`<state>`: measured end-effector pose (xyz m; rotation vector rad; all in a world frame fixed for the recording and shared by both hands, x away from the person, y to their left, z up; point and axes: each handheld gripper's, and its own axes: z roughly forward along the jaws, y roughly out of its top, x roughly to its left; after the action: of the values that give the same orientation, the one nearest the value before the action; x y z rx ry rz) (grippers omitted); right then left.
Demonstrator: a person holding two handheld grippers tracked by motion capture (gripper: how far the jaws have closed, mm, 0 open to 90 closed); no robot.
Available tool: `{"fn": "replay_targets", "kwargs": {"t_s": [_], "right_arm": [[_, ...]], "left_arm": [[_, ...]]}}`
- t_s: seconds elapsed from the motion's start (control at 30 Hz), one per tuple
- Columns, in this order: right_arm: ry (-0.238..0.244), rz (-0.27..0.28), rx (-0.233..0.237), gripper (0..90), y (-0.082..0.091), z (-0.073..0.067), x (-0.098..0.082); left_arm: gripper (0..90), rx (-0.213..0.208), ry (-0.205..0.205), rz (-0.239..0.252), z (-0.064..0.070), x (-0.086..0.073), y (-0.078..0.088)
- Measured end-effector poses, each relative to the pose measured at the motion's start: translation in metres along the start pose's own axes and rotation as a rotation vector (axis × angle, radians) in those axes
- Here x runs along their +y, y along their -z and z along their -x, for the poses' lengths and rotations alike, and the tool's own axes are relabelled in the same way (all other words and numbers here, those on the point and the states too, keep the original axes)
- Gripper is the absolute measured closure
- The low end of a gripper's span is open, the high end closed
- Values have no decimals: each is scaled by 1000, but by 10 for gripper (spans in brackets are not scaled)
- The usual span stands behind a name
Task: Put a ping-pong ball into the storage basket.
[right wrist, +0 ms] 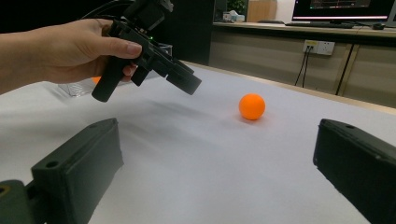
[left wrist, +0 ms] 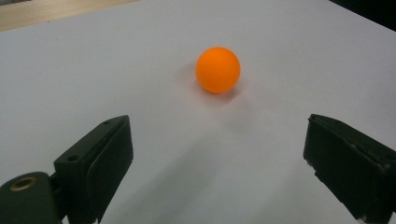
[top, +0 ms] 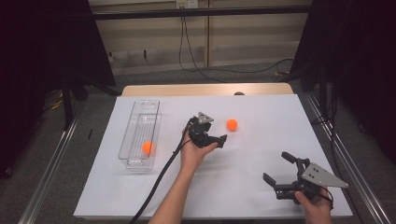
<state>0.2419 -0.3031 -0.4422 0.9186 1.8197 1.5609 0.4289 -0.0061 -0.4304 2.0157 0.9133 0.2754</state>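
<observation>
An orange ball (top: pixel 231 124) lies on the white table top (top: pixel 261 102), right of centre. My left gripper (top: pixel 216 132) hovers just left of it, jaws wide open and pointing at it. In the left gripper view the ball (left wrist: pixel 218 70) sits a little ahead of the open left gripper (left wrist: pixel 218 135), nothing between the pads. My right gripper (top: pixel 278 167) rests at the near right, open and empty. In the right gripper view the ball (right wrist: pixel 252 106) lies well beyond the spread jaws of the right gripper (right wrist: pixel 217 149). A second orange ball (top: pixel 147 147) lies inside a clear plastic bin (top: pixel 135 109).
The clear bin stands lengthwise on the left part of the table. The left gripper's black cable (top: pixel 161 177) trails back along the forearm to the near edge. Metal rails (top: pixel 51 158) run along both sides of the table.
</observation>
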Motion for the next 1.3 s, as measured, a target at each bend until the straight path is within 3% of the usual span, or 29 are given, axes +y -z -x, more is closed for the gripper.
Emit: {"fn": "replay_targets", "kwargs": {"t_s": [1.3], "right_arm": [[0,1,-3,7,0,0,0]], "left_arm": [[85,15,-11,-14,1,4,-21]]}}
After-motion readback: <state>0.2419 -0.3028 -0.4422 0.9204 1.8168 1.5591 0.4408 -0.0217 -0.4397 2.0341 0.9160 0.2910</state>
